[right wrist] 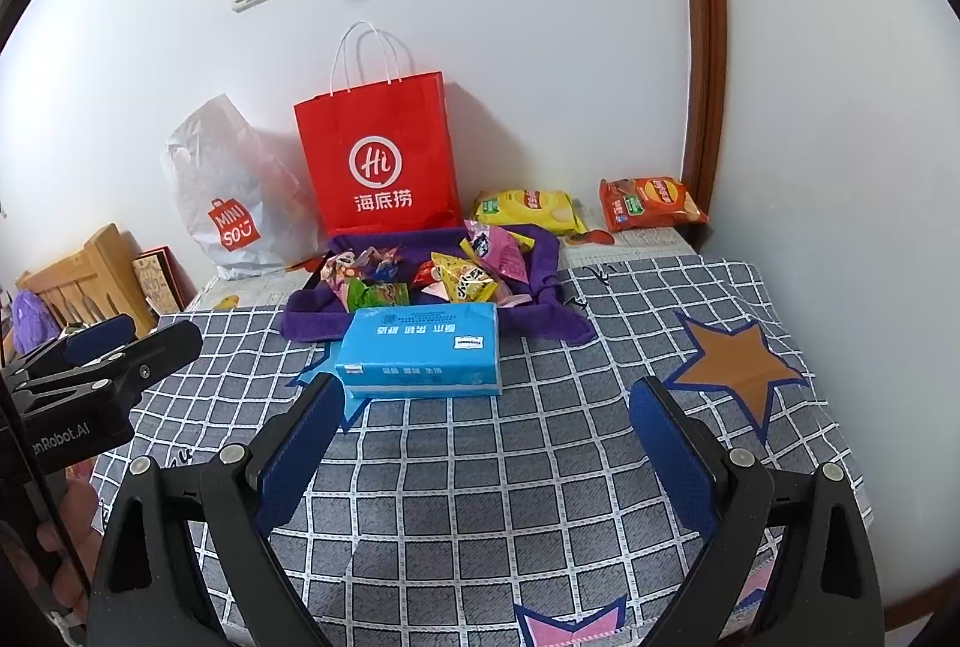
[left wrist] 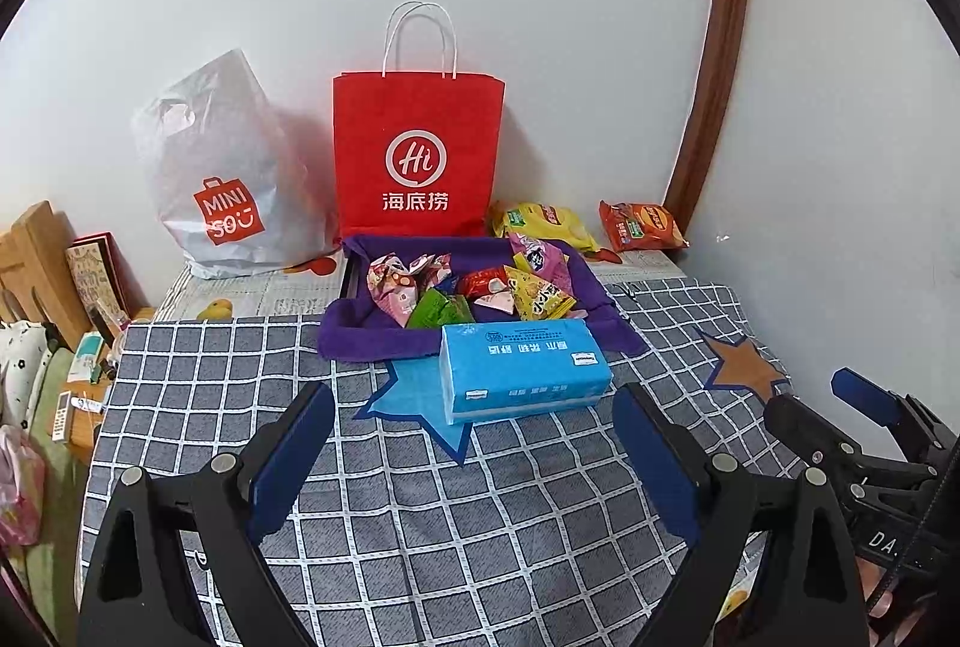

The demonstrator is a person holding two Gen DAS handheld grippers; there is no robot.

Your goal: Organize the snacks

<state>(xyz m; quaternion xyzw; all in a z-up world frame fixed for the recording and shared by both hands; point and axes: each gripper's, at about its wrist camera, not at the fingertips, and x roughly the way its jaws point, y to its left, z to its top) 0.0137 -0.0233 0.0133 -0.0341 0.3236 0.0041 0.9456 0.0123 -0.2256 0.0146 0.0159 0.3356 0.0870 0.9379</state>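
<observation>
A purple cloth-lined tray point(left wrist: 360, 332) point(right wrist: 312, 320) at the back of the table holds several small snack packets point(left wrist: 468, 287) point(right wrist: 420, 281). A yellow chip bag point(left wrist: 543, 222) point(right wrist: 531, 209) and an orange chip bag point(left wrist: 645, 225) point(right wrist: 651, 203) lie behind it to the right. A blue tissue pack point(left wrist: 519, 374) point(right wrist: 423, 356) lies in front of the tray. My left gripper point(left wrist: 474, 401) is open, hovering short of the tissue pack, nothing between its fingers. My right gripper point(right wrist: 486, 395) is open too, just right of the pack. Each gripper shows at the edge of the other's view.
A red paper bag point(left wrist: 417, 155) point(right wrist: 378, 155) and a white plastic shopping bag point(left wrist: 222, 173) point(right wrist: 234, 191) stand against the wall. The checked tablecloth point(left wrist: 456, 515) point(right wrist: 510, 491) covers the table. A wooden rack point(left wrist: 36, 257) and clutter sit off the left edge.
</observation>
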